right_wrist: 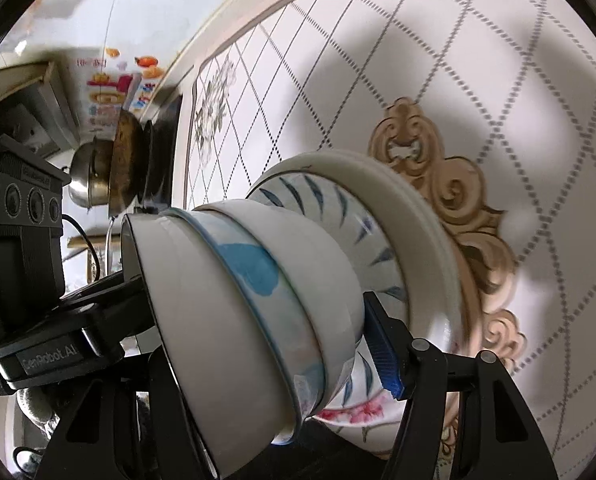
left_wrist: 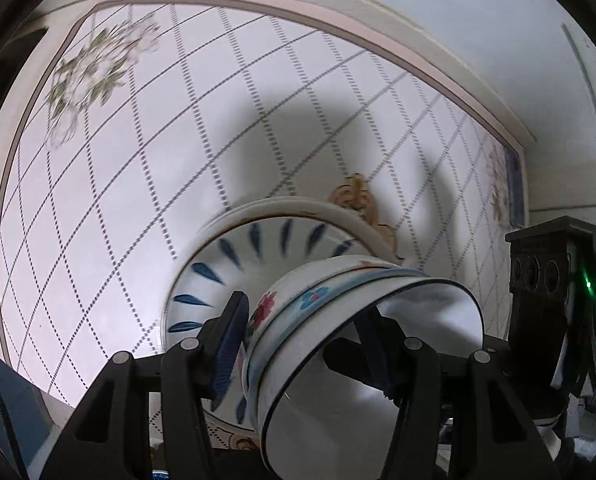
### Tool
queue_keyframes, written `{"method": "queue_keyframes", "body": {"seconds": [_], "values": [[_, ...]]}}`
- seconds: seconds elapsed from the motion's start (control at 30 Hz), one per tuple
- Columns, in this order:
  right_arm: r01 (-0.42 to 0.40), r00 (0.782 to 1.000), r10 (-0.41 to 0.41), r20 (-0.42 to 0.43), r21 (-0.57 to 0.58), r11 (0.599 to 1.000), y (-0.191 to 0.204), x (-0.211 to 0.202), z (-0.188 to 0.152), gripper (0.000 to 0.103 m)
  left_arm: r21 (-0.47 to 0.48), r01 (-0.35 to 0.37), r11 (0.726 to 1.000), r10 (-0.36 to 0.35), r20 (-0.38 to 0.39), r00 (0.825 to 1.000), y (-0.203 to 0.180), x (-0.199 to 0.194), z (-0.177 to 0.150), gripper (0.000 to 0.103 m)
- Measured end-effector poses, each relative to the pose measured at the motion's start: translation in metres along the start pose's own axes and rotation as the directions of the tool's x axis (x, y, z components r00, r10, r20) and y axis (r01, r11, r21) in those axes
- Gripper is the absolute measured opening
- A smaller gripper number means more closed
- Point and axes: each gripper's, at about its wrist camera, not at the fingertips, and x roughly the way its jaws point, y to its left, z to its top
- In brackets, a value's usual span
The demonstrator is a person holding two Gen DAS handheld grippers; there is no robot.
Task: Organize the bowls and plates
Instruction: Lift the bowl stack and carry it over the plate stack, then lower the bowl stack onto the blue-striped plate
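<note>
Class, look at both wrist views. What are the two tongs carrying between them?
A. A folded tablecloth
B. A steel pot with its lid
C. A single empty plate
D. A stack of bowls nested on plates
D: the left tongs and right tongs each clamp one side of the stack, white bowls nested on blue-leaf plates.

Table with a white lattice-patterned top

The table (left_wrist: pixel 146 184) is showing a white surface crossed by dotted grey diagonal lines, with a pale pink border running along its curved edge. A green and white flower print (left_wrist: pixel 98 68) is sitting near one corner, and a tan scroll ornament (right_wrist: pixel 437 168) is lying mid-surface. Soft shadows are falling across the pattern. Whether the stacked dishes are resting on it cannot be told
</note>
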Motion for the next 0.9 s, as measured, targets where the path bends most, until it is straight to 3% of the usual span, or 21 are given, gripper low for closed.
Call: {"method": "queue_keyframes", "body": {"seconds": [0.37,0.7,0.9], "values": [[0.022,0.999,-0.023,-0.034,-0.006,1.0,0.013,0.043,0.009,0.066,-0.04,-0.008,0.999,0.007,-0.007,1.0,0.021,0.01,0.008,0.052],[0.059,0.998,-0.06,-0.025,-0.011,0.998,0.012,0.035,0.008,0.065,-0.013,-0.014,1.0,0.014,-0.015,1.0,0.021,0.015,0.008,0.052],[0.08,0.997,-0.08,-0.008,0.002,0.997,0.012,0.03,0.004,0.065,0.036,-0.061,0.998,0.06,0.024,0.998,0.015,0.004,0.004,0.052]]}}
